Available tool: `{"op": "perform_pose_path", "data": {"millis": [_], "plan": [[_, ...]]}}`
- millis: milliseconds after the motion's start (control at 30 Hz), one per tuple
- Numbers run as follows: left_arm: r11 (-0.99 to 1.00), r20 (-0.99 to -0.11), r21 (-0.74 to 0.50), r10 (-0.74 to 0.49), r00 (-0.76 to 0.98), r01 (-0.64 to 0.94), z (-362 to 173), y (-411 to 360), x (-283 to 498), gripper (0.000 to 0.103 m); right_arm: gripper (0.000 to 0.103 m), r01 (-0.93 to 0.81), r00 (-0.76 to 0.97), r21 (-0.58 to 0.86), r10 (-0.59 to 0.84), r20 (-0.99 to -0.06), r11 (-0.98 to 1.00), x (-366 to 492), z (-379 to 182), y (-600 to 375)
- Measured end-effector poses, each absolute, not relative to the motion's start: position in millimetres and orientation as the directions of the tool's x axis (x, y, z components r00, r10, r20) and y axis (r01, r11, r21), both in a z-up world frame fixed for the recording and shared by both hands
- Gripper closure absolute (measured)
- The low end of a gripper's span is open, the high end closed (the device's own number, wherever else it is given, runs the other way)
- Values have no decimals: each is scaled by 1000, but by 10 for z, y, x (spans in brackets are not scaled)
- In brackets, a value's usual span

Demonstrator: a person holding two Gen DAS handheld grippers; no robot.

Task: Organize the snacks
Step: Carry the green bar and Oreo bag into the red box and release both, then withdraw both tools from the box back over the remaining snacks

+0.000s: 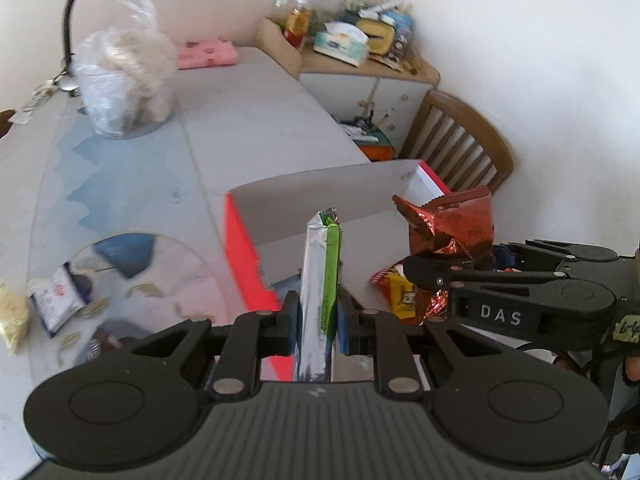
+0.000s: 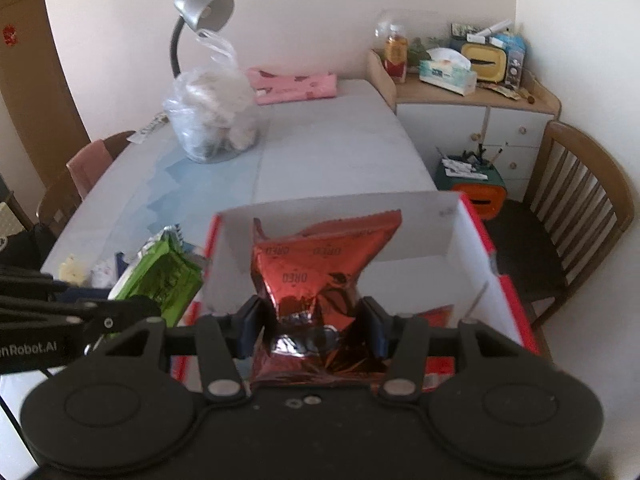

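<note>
Red snack bag (image 2: 320, 280) pinched in right gripper (image 2: 312, 326) jaws, hanging over the open red box (image 2: 508, 308), likely for dropping inside. Green packet (image 1: 324, 280) pinched edge-on in left gripper (image 1: 318, 322) jaws, just left of the box. More snacks (image 1: 56, 300) scattered far left on the bench (image 1: 248, 120). Lamp (image 2: 196, 20), plastic bag (image 2: 212, 120), chair (image 2: 580, 208) beyond.

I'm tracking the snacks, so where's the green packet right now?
The green packet is clamped edge-on in the left gripper, just outside the left wall of the red box. In the right wrist view it sits left of the red Oreo bag.
</note>
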State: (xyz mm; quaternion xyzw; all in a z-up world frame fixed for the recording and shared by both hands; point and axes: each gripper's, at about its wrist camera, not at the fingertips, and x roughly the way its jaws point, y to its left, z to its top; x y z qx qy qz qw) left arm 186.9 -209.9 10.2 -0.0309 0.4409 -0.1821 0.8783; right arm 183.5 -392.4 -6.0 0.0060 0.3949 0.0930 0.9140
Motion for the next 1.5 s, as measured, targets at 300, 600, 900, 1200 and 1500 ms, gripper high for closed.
{"op": "perform_pose_path", "data": {"millis": [300,600,900,1200,1500], "plan": [[944,-815,-136,-279,507,301,-151,-2685,2218,85,51,-143,621,70,145,-770,987,2080,-393,-4375],[956,-875,-69,-195,444,284,-508,-2961,2500,85,51,-137,568,63,131,-812,989,2324,-678,-4512],[963,-900,-18,-133,414,269,-626,-3035,2583,85,51,-144,538,83,149,-830,986,2376,-759,-4555],[963,-889,-5,-127,441,268,-559,-3041,2529,60,23,-146,556,94,160,-816,985,2339,-734,-4591],[967,-836,-63,-187,516,248,-296,-2865,2299,49,18,-169,603,108,190,-775,980,2151,-464,-4595]]}}
